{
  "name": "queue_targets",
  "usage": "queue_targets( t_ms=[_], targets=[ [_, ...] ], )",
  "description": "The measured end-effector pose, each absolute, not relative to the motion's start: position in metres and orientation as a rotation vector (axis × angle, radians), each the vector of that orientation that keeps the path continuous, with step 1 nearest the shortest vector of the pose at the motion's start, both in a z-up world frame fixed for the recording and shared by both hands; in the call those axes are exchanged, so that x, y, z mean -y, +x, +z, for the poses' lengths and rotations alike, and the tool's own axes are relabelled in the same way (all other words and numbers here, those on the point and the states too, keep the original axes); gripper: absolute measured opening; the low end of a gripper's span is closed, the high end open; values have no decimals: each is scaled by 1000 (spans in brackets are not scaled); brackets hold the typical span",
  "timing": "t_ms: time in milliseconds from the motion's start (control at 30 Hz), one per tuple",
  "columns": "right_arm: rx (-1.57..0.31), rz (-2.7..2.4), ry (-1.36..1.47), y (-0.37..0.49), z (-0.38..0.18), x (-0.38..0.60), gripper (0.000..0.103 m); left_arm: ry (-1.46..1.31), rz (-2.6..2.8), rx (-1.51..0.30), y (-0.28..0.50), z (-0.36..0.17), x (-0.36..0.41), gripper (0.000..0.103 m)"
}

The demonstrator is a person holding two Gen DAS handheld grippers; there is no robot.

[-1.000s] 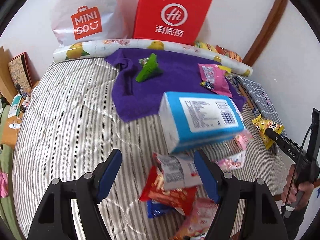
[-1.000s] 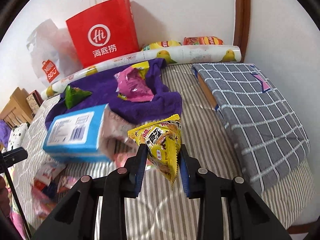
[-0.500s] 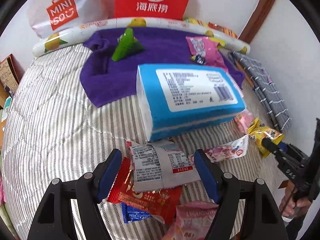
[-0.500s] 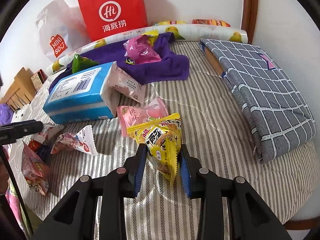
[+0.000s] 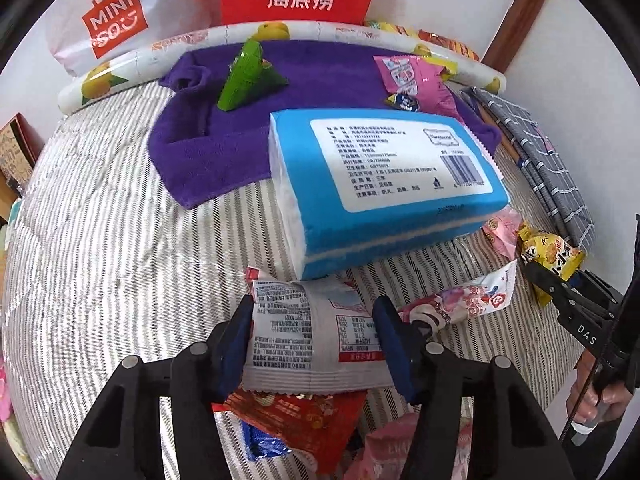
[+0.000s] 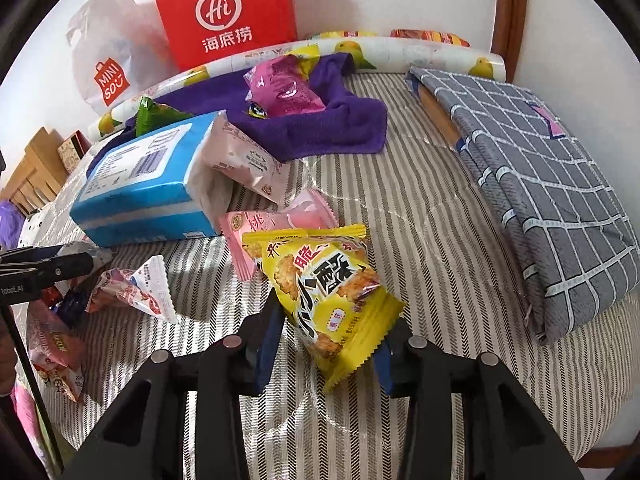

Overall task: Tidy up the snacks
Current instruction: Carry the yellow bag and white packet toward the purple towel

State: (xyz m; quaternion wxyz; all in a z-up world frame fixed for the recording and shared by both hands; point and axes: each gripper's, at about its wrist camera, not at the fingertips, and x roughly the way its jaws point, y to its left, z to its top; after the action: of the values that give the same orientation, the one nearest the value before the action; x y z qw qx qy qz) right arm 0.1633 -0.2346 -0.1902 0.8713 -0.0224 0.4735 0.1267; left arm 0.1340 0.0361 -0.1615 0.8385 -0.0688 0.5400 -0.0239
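My left gripper (image 5: 314, 334) pointed down at the striped bed cover (image 5: 120, 248), and its jaws were closing on a white snack packet (image 5: 308, 340) with printed text. Both blue pads touched the packet's sides, so I had it pinched between them. That packet lay on top of a red snack bag (image 5: 296, 420), with a small blue wrapper (image 5: 260, 446) and a pink bag (image 5: 384, 452) close under my fingers. Just beyond it sat a blue tissue pack (image 5: 384, 184), partly over the edge of a purple towel (image 5: 208, 136). On the towel lay a green packet (image 5: 248, 76) and a pink packet (image 5: 412, 80). A white and pink wrapper (image 5: 468, 300) lay to the right of my pads.

My right gripper (image 6: 324, 334) had a yellow snack bag (image 6: 324, 292) between its fingers, lying tilted on the cover. Its jaws were opening. The left pad stood just off the bag; I could not tell whether the right pad touched it, as the bag's corner covered it. A pale pink packet (image 6: 280, 220) lay just behind the yellow bag, touching it. A folded grey checked cloth (image 6: 540, 184) lay well to the right. At the wall stood 1 red paper bag (image 6: 228, 12) and 1 white plastic bag (image 6: 108, 60), behind a rolled sheet printed with yellow fruit (image 6: 400, 50).
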Motion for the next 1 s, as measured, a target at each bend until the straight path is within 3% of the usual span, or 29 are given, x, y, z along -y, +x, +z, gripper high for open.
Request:
queue_targets(
  t_ms=[1000],
  targets=[
    [-783,335,-29,115,-74,204,37,-263,-127,-906,97,-62,-54,56]
  ],
)
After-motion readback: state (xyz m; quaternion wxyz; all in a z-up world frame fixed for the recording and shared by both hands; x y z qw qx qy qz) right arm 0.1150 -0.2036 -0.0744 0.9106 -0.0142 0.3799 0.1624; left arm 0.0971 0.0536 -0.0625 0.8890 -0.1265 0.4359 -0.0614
